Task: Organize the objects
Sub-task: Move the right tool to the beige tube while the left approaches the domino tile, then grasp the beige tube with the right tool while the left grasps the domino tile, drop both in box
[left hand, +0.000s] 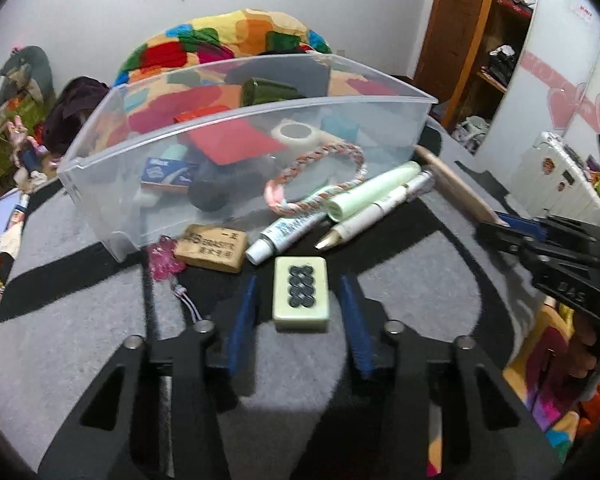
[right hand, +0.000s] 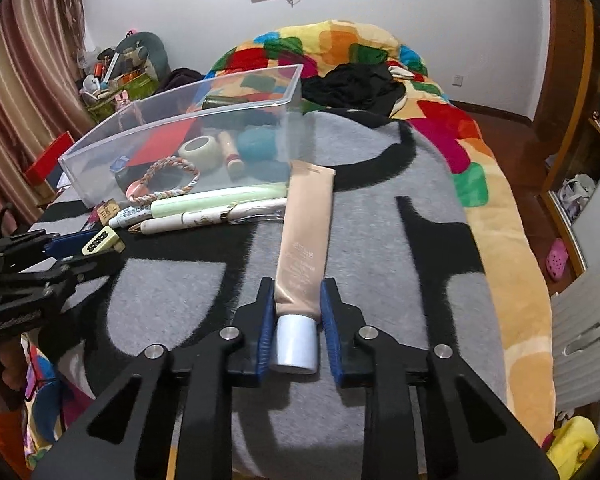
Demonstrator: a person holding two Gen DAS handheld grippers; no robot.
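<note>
Right gripper [right hand: 296,322]: blue pads pinch the neck end of a beige cosmetic tube [right hand: 306,240], just above its white cap [right hand: 295,344]. The tube lies flat on the grey-and-black blanket [right hand: 380,248]. Its long axis runs straight away from the gripper, cap toward the camera, crimped tail toward the clear plastic bin [right hand: 100,148], and the tail ends just beside the bin's near right corner.

Left gripper [left hand: 300,304]: jaws narrow, straddling a pale green mahjong tile [left hand: 301,294] that lies face up, dark dots showing, long axis in line with the fingers. A sliver of gap shows at each pad; contact cannot be told.

Ahead of the tile, close-packed along the bin's front wall: tan eraser [left hand: 211,249], pink charm [left hand: 165,262], small white tube [left hand: 288,232], pale green tube [left hand: 374,188], white pen [left hand: 374,216]. Little clearance there. Open blanket lies on the camera side of the tile and to the right of the beige tube, out to the blanket's edge.
</note>
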